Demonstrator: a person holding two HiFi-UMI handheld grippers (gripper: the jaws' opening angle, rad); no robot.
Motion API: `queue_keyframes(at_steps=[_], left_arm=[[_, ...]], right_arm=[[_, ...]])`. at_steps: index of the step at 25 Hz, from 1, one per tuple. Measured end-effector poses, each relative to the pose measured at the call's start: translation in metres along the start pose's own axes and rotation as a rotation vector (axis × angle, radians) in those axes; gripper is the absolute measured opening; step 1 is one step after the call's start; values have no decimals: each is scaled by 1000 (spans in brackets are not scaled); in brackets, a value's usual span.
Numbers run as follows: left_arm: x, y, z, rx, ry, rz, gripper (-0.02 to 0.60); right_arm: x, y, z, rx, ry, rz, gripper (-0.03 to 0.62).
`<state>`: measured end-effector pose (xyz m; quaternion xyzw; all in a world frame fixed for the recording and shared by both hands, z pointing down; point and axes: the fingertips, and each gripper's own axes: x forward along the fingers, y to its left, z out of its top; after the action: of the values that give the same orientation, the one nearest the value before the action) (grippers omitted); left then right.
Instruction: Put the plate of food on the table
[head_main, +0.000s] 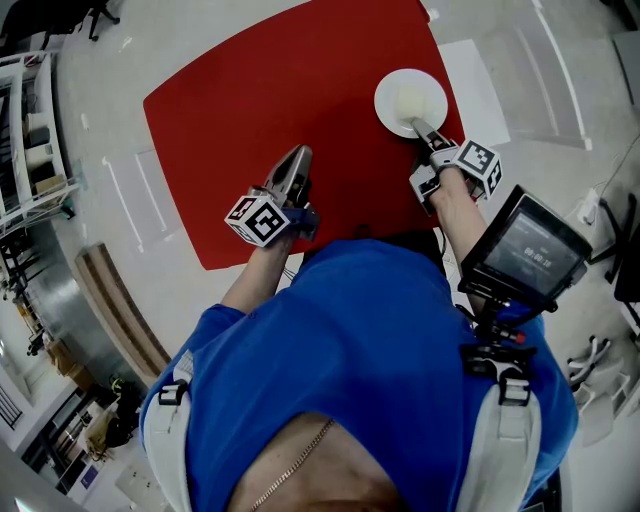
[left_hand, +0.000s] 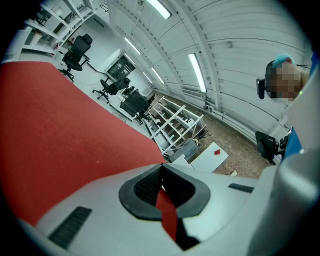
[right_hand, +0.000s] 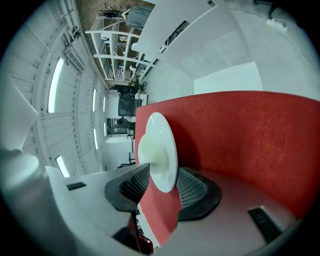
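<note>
A round white plate (head_main: 390, 95) with a pale mound of food (head_main: 410, 102) lies on the red table (head_main: 280, 100) near its far right corner. My right gripper (head_main: 420, 128) reaches to the plate's near rim. In the right gripper view the plate (right_hand: 162, 132) stands between the two pads, and red cloth shows between the left pad (right_hand: 132, 182) and the rim, so the right gripper (right_hand: 164, 172) is open around it. My left gripper (head_main: 298, 158) hovers over the table's near middle, apart from the plate. Its tips (left_hand: 161, 167) meet with nothing between them.
White shelf racks (head_main: 30, 130) stand at the left and a wooden bench (head_main: 120, 310) lies below them. A monitor on a chest rig (head_main: 525, 250) sits at my right. Office chairs (left_hand: 77, 50) and a white shelf (left_hand: 175, 122) stand beyond the table (left_hand: 60, 130).
</note>
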<state>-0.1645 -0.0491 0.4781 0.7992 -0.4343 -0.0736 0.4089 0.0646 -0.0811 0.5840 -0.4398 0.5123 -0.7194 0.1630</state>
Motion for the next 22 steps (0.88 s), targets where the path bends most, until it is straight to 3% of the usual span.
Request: queue_keyframes(at_steps=[6, 15, 22], left_arm=[[-1, 3, 0, 0, -9, 1, 6], [-4, 7, -2, -2, -26, 4, 6], [-6, 9, -2, -4, -43, 8, 6]], right_arm=[[-2, -5, -2, -80, 21, -65, 140], [0, -12, -15, -311, 142, -177, 140], [-4, -19, -21, -364, 196, -197, 140]])
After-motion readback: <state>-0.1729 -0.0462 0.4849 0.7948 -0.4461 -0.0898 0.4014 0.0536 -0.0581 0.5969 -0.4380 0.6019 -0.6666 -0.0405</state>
